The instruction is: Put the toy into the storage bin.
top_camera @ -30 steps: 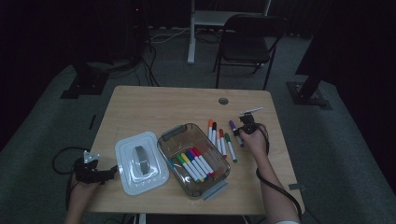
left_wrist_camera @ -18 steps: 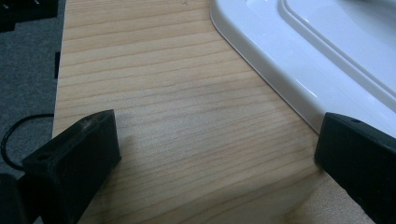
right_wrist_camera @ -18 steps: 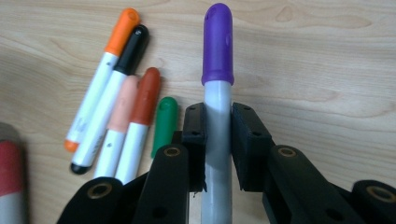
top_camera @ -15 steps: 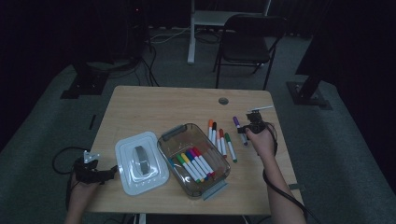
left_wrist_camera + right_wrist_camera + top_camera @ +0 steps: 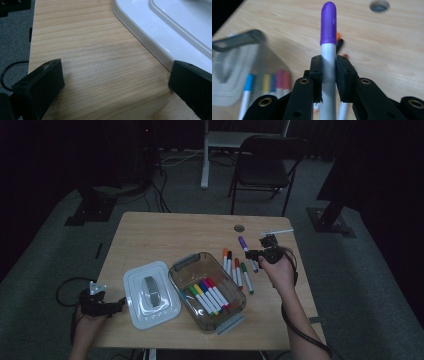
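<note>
The right gripper (image 5: pixel 329 68) squeezes a purple marker (image 5: pixel 328 50) tight between its two black jaws. In the right gripper view the marker stands in the middle of the frame, with its purple cap pointing up. In the high view the right gripper (image 5: pixel 260 254) is at the right of the frame, above the wooden table (image 5: pixel 165 235). A clear box (image 5: pixel 231 306) with markers inside sits in the middle. A white lid (image 5: pixel 132 280) lies left of it. The left gripper (image 5: pixel 112 82) is spread wide over bare wood, holding nothing.
</note>
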A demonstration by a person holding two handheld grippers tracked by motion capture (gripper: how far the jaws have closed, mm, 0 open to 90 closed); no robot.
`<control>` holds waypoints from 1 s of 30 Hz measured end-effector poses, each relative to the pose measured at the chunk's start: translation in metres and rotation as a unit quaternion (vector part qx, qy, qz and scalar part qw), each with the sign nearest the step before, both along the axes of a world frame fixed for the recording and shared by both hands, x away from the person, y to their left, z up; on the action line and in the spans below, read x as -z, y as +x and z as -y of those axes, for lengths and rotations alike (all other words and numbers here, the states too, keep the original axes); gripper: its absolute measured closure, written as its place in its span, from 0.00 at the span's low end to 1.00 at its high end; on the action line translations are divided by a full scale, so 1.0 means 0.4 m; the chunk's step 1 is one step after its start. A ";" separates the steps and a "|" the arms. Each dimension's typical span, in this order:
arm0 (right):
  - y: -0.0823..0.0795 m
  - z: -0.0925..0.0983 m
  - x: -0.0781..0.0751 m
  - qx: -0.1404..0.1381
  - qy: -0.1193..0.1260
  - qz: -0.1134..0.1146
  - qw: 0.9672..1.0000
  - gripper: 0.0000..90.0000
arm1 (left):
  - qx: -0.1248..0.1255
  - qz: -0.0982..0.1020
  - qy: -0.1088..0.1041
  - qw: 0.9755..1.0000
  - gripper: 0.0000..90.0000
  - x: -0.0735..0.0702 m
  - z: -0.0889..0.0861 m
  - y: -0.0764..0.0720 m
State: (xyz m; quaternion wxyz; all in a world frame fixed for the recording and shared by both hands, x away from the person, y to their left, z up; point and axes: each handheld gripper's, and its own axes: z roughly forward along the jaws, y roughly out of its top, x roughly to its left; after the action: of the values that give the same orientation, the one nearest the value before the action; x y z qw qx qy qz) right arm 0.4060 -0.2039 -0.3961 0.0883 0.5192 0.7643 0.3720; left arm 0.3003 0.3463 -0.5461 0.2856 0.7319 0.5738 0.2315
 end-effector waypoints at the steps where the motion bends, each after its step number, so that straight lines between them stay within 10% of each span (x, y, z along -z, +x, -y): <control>1: -0.007 -0.007 -0.010 -0.007 0.004 0.004 1.000 0.85 | 0.000 0.000 0.000 1.000 0.01 0.000 0.000 0.000; 16: -0.108 -0.131 -0.113 -0.108 0.048 0.037 0.992 0.85 | 0.000 0.000 0.000 1.000 0.01 0.000 0.000 0.000; 30: -0.165 -0.283 -0.085 -0.195 0.030 0.002 0.980 0.85 | -0.001 0.000 -0.001 1.000 0.01 0.000 0.000 0.000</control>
State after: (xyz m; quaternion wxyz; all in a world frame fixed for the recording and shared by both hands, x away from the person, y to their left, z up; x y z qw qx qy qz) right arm 0.3400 -0.0909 -0.3620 0.0001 0.3614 0.8392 0.4064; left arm 0.3004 0.3462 -0.5460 0.2859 0.7314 0.5744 0.2310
